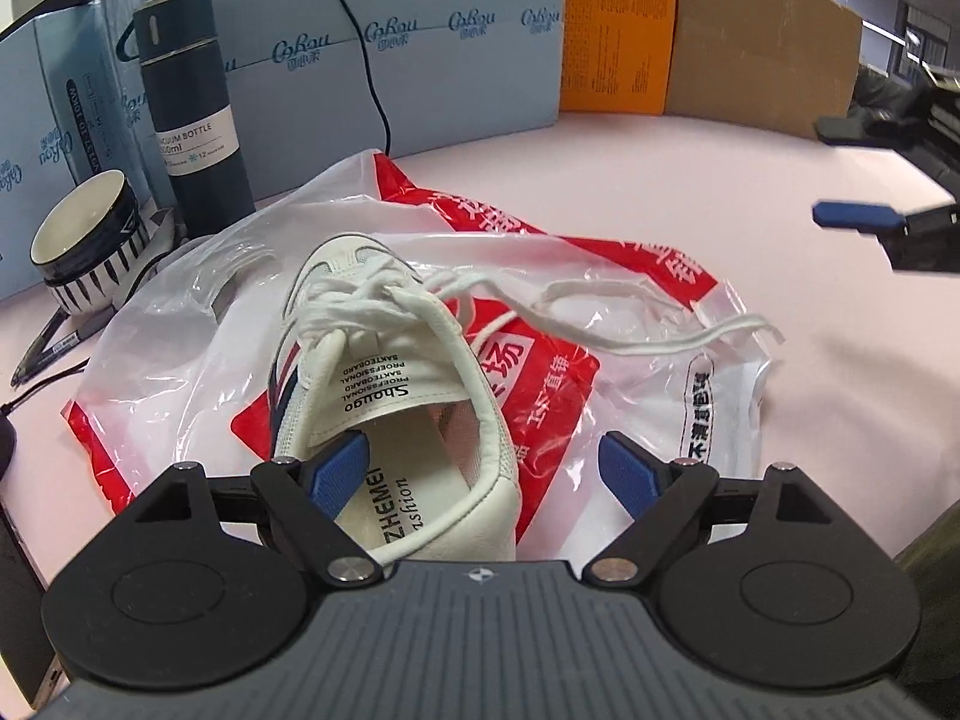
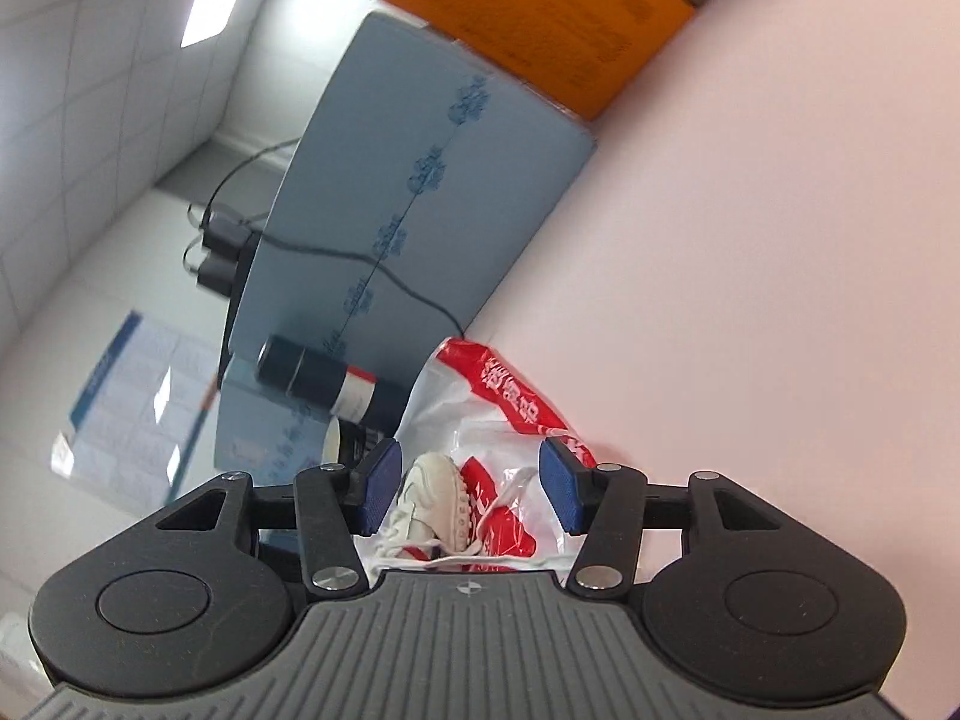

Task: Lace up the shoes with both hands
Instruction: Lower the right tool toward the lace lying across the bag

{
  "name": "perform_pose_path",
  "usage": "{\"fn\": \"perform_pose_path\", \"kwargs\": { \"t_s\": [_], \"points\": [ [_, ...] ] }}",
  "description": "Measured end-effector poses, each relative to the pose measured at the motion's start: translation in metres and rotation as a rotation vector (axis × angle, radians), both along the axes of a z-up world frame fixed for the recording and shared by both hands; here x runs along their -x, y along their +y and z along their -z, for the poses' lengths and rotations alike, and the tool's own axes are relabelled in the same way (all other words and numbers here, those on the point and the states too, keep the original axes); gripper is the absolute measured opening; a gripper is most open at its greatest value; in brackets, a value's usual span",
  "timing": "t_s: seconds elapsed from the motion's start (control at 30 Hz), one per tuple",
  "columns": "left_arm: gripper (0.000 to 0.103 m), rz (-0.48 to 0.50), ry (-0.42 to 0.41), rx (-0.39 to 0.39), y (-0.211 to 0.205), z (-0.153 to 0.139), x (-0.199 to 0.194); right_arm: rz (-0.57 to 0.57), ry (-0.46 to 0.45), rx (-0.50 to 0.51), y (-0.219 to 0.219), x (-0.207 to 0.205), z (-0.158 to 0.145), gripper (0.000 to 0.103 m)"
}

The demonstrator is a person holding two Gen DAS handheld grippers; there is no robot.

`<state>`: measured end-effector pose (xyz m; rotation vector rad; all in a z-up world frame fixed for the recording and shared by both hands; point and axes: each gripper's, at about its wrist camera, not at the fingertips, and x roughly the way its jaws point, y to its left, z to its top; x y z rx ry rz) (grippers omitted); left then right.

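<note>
One shoe: white leather sneaker (image 1: 384,396) on red-and-clear plastic bag (image 1: 540,312), pink desk (image 1: 660,168)
Axis: toe away, heel nearest left tool (image 1: 480,468)
Writing: "Shouqo", "ZHEMEI"; flask (image 1: 192,102) "VACUUM BOTTLE"
Tools: left apart around heel; right tool (image 2: 474,489) apart, empty

Smooth white leather-look shoe (image 1: 420,420), woven cloth lace (image 1: 630,342), glossy crinkled plastic bag (image 1: 600,276), matt tabletop (image 1: 690,180).
</note>
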<state>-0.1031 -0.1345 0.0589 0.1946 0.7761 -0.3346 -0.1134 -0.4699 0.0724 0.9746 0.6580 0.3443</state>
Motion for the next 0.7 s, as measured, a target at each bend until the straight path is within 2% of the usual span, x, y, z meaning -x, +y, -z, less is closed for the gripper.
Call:
{"fn": "perform_pose_path", "kwargs": {
  "t_s": [0.1,0.17,0.23,0.33,0.47,0.7],
  "points": [
    [0.085,0.017,-0.007,-0.021,-0.003,0.003,0.002,-0.112,-0.017,0.117,0.023,-0.020,-0.002,0.047],
    [0.085,0.024,-0.006,-0.019,-0.002,0.004,0.002,-0.203,-0.061,0.254,0.042,-0.032,-0.006,0.047],
    [0.085,0.031,0.000,-0.013,-0.001,0.004,0.001,-0.292,-0.124,0.443,0.059,-0.045,-0.011,0.047],
    [0.085,0.048,0.009,-0.027,-0.001,0.005,-0.001,-0.483,-0.244,0.722,0.085,-0.064,-0.013,0.047],
    [0.085,0.079,0.017,-0.058,-0.002,0.006,0.000,-0.873,-0.480,1.144,0.118,-0.070,-0.006,0.047],
    [0.085,0.080,0.025,-0.049,-0.001,0.007,-0.001,-1.287,-0.785,1.378,0.120,-0.087,-0.002,0.047]
  ]
}}
